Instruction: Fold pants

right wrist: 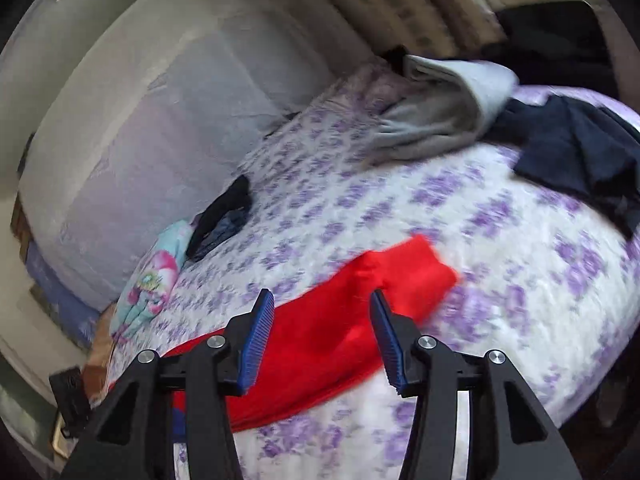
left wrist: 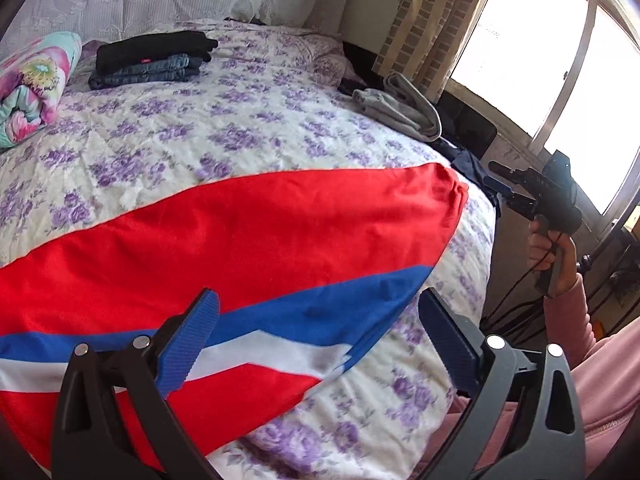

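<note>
Both claws are off the cloth right now. The left claw (left wrist: 316,344) stands spread wide with nothing between its pads, and the red pants (left wrist: 240,240) lie flat on the bed (left wrist: 240,120) directly under and ahead of it, the blue and white side stripe running right between its two fingers. Out past its right finger, off the bed's edge, the right claw (left wrist: 505,186) is held up in a hand (left wrist: 550,256), clear of the fabric.

From the right claw's (right wrist: 322,340) own camera, its jaws stand partly apart, empty, and one end of the pants (right wrist: 340,320) sits just beyond and below its tips, spread on the floral cover. That view is smeared, so whether it is hem or waistband I can't say.

How will this handle? It looks like thin, smooth sportswear: light, limp, probably a bit slippery. It will drape and sag the moment it is lifted, and a shallow pinch could slide off. My call: take it at an edge, both layers together, the right claw on the end in front of it, the left on the striped edge beneath it. A pinch mid-panel would only bunch it.

Far ahead of the left claw, a folded stack of dark clothes (left wrist: 156,60) waits, with a grey garment (left wrist: 400,108) off to the right.
</note>
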The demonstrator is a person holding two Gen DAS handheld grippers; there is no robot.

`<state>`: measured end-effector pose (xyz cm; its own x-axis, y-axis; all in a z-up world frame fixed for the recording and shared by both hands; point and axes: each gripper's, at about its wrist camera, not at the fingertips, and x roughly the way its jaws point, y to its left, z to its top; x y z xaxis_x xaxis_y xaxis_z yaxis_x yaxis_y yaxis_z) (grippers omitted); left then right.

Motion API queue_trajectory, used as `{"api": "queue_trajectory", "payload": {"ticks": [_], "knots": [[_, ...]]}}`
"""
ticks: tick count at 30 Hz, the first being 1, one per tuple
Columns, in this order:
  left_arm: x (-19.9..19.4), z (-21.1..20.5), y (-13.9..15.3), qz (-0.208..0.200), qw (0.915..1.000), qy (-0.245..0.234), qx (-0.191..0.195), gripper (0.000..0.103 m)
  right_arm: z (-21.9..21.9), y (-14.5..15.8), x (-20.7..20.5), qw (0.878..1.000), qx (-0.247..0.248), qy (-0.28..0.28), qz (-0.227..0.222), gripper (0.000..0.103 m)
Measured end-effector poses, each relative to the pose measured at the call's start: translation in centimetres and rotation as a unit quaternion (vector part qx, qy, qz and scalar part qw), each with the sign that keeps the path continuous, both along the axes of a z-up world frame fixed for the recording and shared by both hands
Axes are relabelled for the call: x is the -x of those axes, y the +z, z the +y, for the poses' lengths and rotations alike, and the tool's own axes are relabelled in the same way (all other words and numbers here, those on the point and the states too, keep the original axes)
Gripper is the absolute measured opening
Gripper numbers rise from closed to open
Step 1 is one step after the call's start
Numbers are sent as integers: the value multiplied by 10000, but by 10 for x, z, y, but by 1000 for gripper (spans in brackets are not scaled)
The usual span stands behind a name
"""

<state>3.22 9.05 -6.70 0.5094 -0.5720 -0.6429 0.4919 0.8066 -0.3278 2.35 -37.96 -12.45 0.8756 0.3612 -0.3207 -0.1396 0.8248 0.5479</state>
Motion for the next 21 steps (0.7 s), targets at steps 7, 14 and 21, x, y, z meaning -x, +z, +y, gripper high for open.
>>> {"api": "queue_trajectory", "payload": {"ticks": [7,14,21], "knots": [[-13,-43,-32,413,9986,73,-319,97,146,-14,-34,9747,1136,1926,-43,49],[36,-42,-43,130,9940,-78,-1081,97,153,-65,4,9578,1794,2200,441,41],[35,-29,-10,-57,9995,124,-279,97,180,-29,14,9540,1528,2573,-185,42]]}}
